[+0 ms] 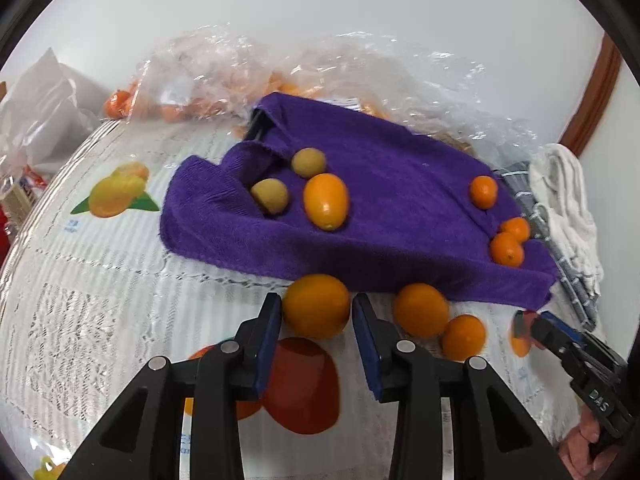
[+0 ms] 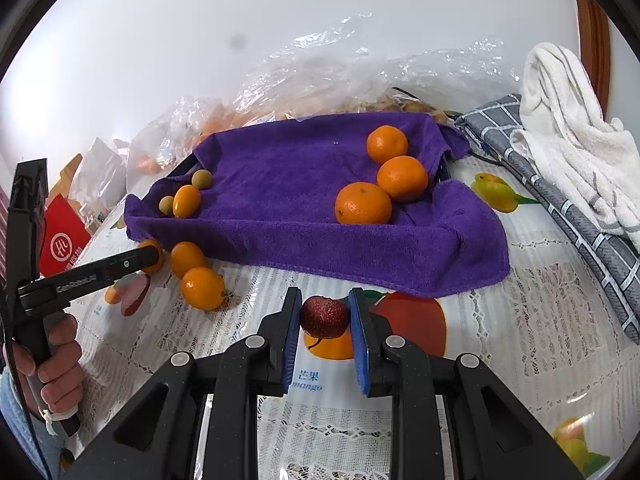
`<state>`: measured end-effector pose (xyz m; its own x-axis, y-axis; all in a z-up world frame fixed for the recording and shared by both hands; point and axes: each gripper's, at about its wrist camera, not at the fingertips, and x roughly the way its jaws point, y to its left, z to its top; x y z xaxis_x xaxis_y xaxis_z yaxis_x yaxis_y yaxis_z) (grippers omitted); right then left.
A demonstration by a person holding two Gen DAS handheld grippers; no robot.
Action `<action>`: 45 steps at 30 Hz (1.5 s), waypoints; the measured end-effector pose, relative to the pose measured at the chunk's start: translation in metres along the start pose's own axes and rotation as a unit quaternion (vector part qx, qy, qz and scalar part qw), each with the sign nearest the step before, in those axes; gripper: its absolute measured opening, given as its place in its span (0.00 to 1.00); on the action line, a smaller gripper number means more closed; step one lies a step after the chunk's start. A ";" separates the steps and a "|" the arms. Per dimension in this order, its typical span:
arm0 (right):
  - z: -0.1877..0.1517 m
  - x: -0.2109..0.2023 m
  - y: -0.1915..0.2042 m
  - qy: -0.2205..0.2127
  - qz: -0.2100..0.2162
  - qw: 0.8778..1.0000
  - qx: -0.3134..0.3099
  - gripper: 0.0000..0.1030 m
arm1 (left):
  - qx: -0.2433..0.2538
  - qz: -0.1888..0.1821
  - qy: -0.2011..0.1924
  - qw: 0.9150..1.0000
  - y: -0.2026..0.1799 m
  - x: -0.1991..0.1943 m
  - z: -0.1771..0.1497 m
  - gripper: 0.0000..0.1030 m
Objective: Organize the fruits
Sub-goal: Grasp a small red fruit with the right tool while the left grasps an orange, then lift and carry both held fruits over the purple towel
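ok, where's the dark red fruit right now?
In the right wrist view the dark red fruit is clamped in the right claw, low centre, above the printed tablecloth just in front of the purple towel's near edge.

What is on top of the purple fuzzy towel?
On the purple fuzzy towel lie three round orange mandarins, one oval orange kumquat and two small tan round fruits. A dark frame underneath is mostly covered.

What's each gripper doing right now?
Left gripper: shut on an orange kumquat.
Right gripper: shut on a small dark red fruit.
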<state>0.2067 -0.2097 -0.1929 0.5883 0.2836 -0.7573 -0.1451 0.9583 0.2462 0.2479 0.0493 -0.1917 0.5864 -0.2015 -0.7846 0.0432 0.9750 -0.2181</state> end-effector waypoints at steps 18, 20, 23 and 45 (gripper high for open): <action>0.000 -0.001 0.002 -0.006 -0.005 1.000 -0.014 0.23 | -0.029 -0.023 0.005 0.999 0.006 -0.001 0.002 0.33; 0.000 -0.002 0.004 -0.009 -0.007 1.000 -0.019 0.23 | -0.028 -0.021 0.004 0.999 0.006 -0.002 0.003 0.32; -0.001 -0.001 0.004 -0.006 -0.006 1.000 -0.017 0.23 | -0.026 -0.023 0.004 0.999 0.005 -0.002 0.004 0.32; 0.005 -0.021 -0.006 -0.057 -0.012 0.998 0.007 0.23 | 0.002 -0.051 -0.084 0.995 -0.006 -0.042 0.007 0.32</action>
<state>0.1992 -0.2210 -0.1756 0.6777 0.2543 -0.6899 -0.1200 0.9640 0.2375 0.2290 0.0522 -0.1529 0.7062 -0.2806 -0.6500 0.1125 0.9509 -0.2883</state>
